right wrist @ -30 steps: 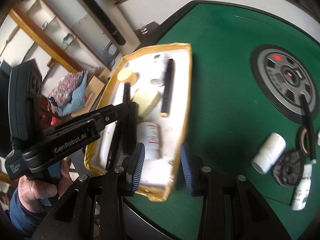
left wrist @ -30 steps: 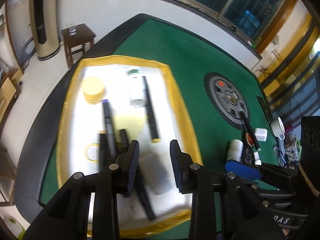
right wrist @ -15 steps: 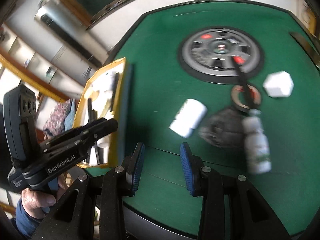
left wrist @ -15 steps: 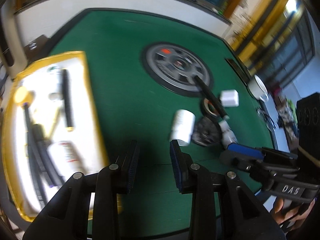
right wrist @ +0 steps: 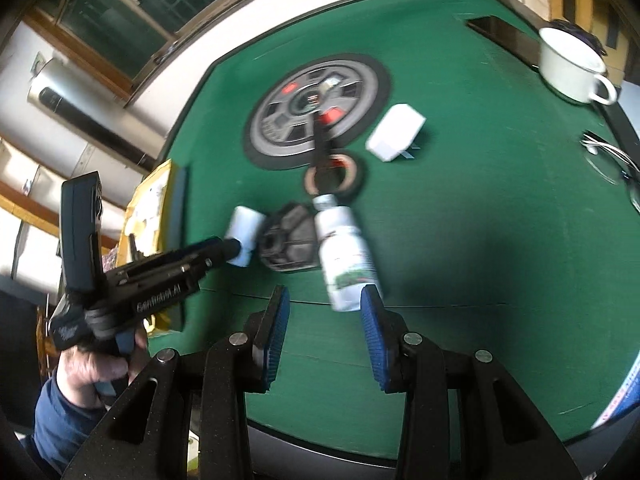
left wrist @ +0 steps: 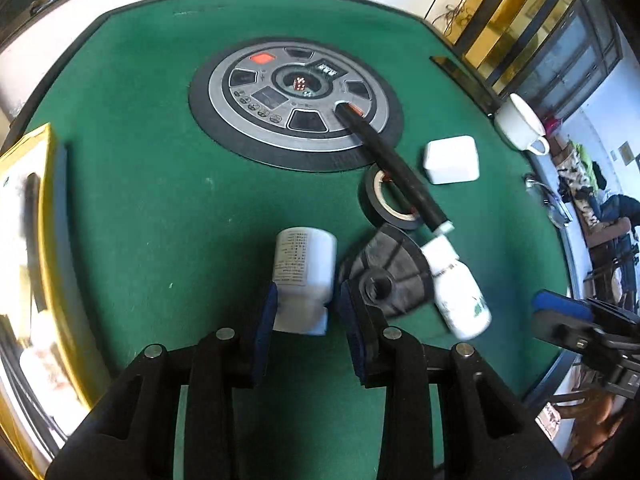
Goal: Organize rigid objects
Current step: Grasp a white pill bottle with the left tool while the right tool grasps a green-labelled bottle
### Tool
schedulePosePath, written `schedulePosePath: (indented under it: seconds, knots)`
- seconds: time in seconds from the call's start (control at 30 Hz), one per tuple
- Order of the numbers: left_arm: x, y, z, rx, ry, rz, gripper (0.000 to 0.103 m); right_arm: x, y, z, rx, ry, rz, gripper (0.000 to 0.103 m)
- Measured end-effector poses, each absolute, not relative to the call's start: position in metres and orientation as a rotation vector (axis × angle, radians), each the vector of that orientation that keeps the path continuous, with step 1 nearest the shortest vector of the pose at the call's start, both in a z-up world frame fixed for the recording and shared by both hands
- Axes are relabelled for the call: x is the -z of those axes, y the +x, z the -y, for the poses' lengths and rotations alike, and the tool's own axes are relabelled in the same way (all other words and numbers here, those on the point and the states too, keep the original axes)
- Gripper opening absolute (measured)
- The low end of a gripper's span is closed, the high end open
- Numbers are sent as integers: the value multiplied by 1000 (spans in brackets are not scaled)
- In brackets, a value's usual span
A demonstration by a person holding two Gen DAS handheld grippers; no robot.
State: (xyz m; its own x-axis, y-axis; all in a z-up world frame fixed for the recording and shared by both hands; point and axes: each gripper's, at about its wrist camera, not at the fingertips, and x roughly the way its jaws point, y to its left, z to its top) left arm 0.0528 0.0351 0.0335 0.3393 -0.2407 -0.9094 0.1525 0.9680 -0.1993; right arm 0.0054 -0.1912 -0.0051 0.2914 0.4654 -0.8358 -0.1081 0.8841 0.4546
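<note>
I am looking at a big table with a green felt top (left wrist: pixel 152 184) and a dark rim. A round grey and black dial plate (left wrist: pixel 296 100) is sitting in its middle. A lying white plastic jar (left wrist: pixel 304 268), a flat black fan-shaped piece (left wrist: pixel 392 276), a small white bottle (left wrist: pixel 460 296), a black tape roll (left wrist: pixel 384 204) and a white box (left wrist: pixel 452 159) are lying on the felt. A long black stick (left wrist: pixel 396 164) is resting across the roll. A yellow-edged tray (left wrist: pixel 44 216) is sitting at the left side. A white cup (left wrist: pixel 520 124) is standing on the rim.
</note>
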Motion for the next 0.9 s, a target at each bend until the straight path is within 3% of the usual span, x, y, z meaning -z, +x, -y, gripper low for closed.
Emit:
schedulePosePath:
  seconds: [0.17, 0.6, 0.9]
  knots:
    - [-14, 64, -36, 244, -91, -1209, 31, 11, 10, 200, -394, 321, -1242, 33]
    - [-15, 0, -41, 225, -117, -1187, 31, 38, 40, 148, -447, 151, -1310, 33]
    - [-15, 4, -37, 217, -103, -1174, 31, 53, 45, 140, -427, 110, -1327, 30]
